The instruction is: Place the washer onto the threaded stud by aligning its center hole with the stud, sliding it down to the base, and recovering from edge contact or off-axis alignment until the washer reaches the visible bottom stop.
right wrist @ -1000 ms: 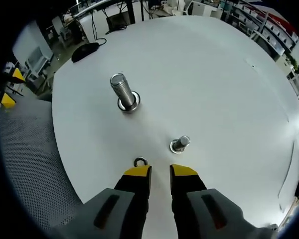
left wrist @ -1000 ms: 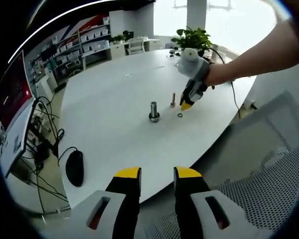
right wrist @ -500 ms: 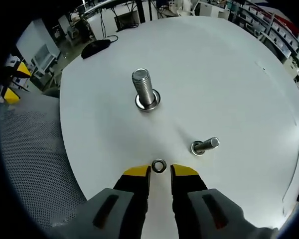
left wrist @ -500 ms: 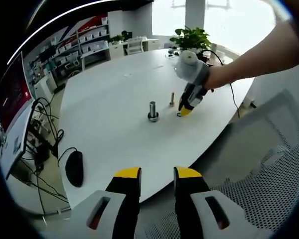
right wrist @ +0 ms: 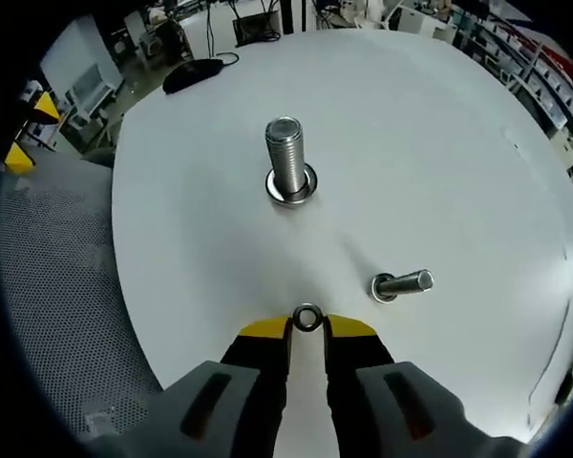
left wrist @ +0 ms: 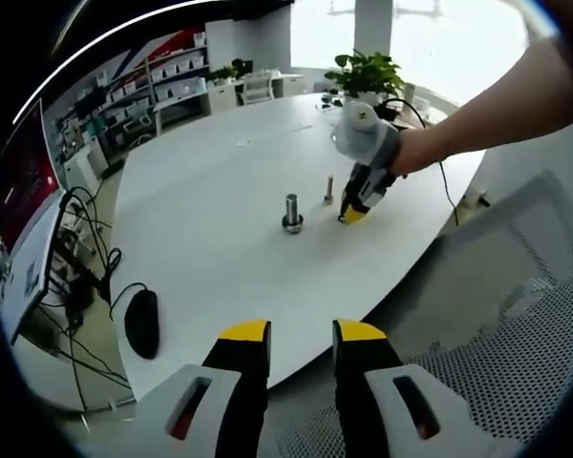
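Right gripper open, jaws flanking the washer on the white table; left gripper open, empty.

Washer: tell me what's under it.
The washer lies flat on the white table, between the right claw tips. Bare tabletop shows through its hole; the surface under its ring is covered.

Grey hand-held tongs with black, yellow-tipped jaws

Left tongs and right tongs share light-grey bodies with dark slots; a bare forearm, no sleeve visible, carries the right one.
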`<action>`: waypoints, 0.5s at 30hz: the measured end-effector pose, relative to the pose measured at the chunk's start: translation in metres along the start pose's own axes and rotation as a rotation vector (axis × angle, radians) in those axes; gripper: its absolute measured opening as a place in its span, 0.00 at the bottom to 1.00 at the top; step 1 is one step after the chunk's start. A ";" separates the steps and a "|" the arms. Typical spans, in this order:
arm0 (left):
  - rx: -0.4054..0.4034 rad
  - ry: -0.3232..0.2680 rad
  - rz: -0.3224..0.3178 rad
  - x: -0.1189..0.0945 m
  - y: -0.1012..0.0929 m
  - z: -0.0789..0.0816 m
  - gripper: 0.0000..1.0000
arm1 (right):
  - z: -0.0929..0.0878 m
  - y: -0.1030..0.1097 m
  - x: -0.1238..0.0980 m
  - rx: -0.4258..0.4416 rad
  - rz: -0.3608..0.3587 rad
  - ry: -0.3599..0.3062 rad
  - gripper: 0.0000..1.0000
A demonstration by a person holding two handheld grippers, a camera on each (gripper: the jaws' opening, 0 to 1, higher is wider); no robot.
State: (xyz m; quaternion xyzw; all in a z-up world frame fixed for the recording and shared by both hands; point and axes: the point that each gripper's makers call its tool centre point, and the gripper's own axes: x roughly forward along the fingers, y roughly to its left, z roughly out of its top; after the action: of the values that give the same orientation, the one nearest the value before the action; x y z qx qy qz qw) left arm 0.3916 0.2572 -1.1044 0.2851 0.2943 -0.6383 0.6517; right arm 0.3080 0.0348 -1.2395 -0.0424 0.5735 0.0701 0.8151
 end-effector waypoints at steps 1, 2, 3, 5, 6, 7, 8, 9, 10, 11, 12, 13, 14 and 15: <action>-0.001 0.002 -0.001 0.002 0.001 -0.001 0.24 | 0.000 0.000 0.000 -0.024 -0.003 0.004 0.16; -0.001 0.002 -0.002 0.002 0.001 -0.001 0.24 | 0.001 0.000 0.000 -0.042 -0.004 0.004 0.16; -0.002 0.000 -0.002 0.002 0.000 0.000 0.24 | 0.002 0.001 0.000 -0.041 -0.006 0.006 0.16; 0.000 -0.001 -0.003 0.002 0.000 0.000 0.24 | 0.003 0.004 0.000 -0.043 -0.011 0.009 0.16; -0.001 0.000 -0.004 0.002 0.000 0.000 0.24 | 0.001 0.002 0.000 -0.047 -0.015 0.011 0.16; 0.000 0.001 -0.004 0.002 0.000 0.000 0.24 | 0.001 0.001 0.000 -0.039 -0.014 0.010 0.16; 0.000 0.002 -0.005 0.003 0.000 -0.001 0.24 | 0.003 0.001 0.000 -0.023 -0.009 0.014 0.17; 0.001 0.002 -0.005 0.003 0.000 -0.001 0.24 | 0.004 0.001 0.000 -0.015 0.000 0.014 0.18; 0.001 0.002 -0.006 0.003 0.000 -0.001 0.24 | 0.004 0.001 0.000 -0.008 0.007 0.015 0.18; 0.001 0.002 -0.006 0.003 0.000 -0.001 0.24 | 0.004 -0.001 0.001 -0.012 0.006 0.011 0.18; 0.000 0.002 -0.006 0.003 0.000 -0.001 0.24 | 0.004 -0.002 0.001 -0.024 0.002 0.008 0.18; -0.001 0.001 -0.006 0.003 0.001 -0.001 0.24 | 0.005 -0.003 0.001 -0.053 -0.010 0.009 0.17; -0.004 0.000 -0.004 0.002 0.001 0.000 0.24 | 0.006 -0.001 0.001 -0.065 -0.010 0.007 0.17; -0.004 -0.001 -0.004 0.001 0.000 0.000 0.24 | 0.007 -0.003 0.001 -0.056 -0.008 0.006 0.16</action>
State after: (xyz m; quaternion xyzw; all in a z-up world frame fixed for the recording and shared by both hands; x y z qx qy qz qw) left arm 0.3921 0.2565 -1.1055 0.2828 0.2958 -0.6390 0.6513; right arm 0.3153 0.0331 -1.2385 -0.0674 0.5737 0.0828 0.8121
